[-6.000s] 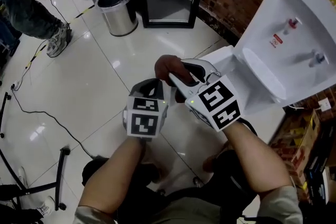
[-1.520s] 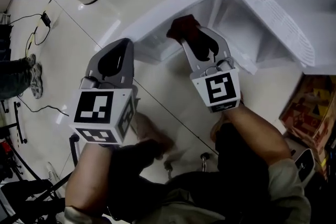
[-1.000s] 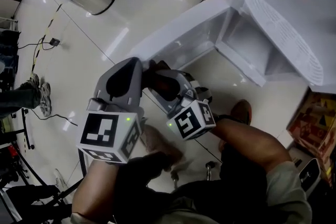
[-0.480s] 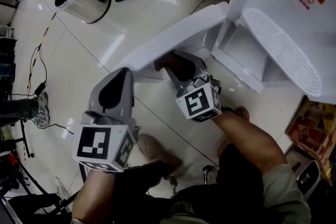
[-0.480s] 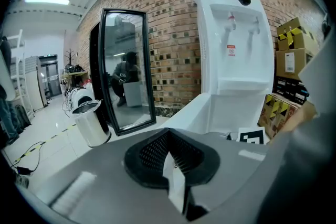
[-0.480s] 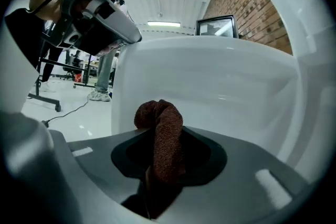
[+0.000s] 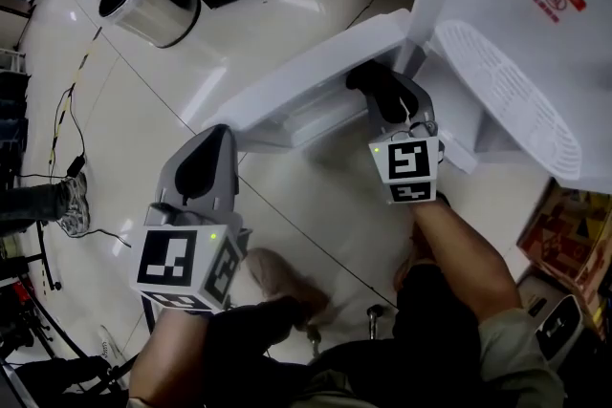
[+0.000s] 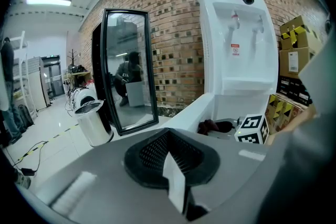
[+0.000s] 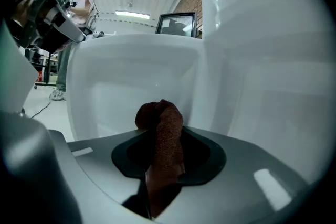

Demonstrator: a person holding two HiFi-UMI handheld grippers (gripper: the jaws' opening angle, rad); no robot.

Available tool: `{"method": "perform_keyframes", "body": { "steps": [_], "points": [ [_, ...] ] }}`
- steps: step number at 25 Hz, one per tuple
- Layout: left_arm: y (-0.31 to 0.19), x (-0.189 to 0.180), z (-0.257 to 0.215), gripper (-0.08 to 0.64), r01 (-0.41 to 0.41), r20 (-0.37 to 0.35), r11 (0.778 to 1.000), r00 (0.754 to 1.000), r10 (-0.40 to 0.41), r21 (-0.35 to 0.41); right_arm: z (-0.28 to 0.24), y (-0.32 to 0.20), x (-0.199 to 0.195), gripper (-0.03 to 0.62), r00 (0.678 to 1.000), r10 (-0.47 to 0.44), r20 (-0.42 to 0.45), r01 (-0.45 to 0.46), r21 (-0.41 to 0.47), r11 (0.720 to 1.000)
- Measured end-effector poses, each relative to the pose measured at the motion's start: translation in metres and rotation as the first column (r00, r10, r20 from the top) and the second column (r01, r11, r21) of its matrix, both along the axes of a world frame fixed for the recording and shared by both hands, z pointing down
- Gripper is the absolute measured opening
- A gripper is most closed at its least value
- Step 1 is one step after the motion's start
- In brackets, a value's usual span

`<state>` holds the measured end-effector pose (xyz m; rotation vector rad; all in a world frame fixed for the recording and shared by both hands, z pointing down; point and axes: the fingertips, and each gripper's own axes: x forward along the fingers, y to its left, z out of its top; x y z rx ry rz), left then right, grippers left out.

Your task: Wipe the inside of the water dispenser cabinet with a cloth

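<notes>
Between the fingers of the right gripper [image 7: 387, 96]: a cloth [image 9: 167, 134], dark red-brown looped terry, bunched into a roll that sticks out past the tips. Jaws stand part-way apart and press on it; they have just closed slightly further.

Just ahead of the cloth: inner face of the open cabinet door [image 9: 131, 86]. It is smooth white moulded plastic with a shallow, round-cornered recess. Cannot tell whether cloth and door touch.

Right of those fingers: edge of the white cabinet [image 7: 457, 137] of the water dispenser; its interior is hidden from these views.

Other hand, left gripper [image 8: 177, 186]: fingers fully together, nothing held, black ribbed pads meeting on a pale edge. It is well apart from the cloth.

Beyond its tips, to the left: round stainless-steel waste bin [image 8: 94, 123], top open, contents not discernible. Farther off: black-framed glass panel [image 8: 126, 68], then a brick wall [image 8: 173, 34].
</notes>
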<state>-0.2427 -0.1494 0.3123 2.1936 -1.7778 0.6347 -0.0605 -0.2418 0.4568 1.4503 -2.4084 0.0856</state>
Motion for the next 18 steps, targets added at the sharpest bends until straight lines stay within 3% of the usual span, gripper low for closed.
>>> {"method": "perform_keyframes", "body": {
  "steps": [8, 15, 18],
  "points": [
    [0.003, 0.002, 0.001, -0.002, 0.007, 0.022, 1.0, 1.0, -0.008, 0.006, -0.006, 0.007, 0.034, 0.133, 0.998, 0.069, 0.009, -0.069, 0.01, 0.998],
    [0.002, 0.001, 0.0, -0.002, 0.03, 0.027, 0.999, 0.999, -0.03, 0.016, 0.006, -0.005, 0.082, 0.133, 0.979, 0.201, 0.016, -0.2, -0.037, 0.979],
    [0.002, 0.002, 0.0, -0.002, 0.028, 0.025, 0.999, 0.999, -0.028, 0.018, 0.009, -0.002, 0.08, 0.133, 0.981, 0.193, 0.03, -0.192, -0.039, 0.981]
  ]
}}
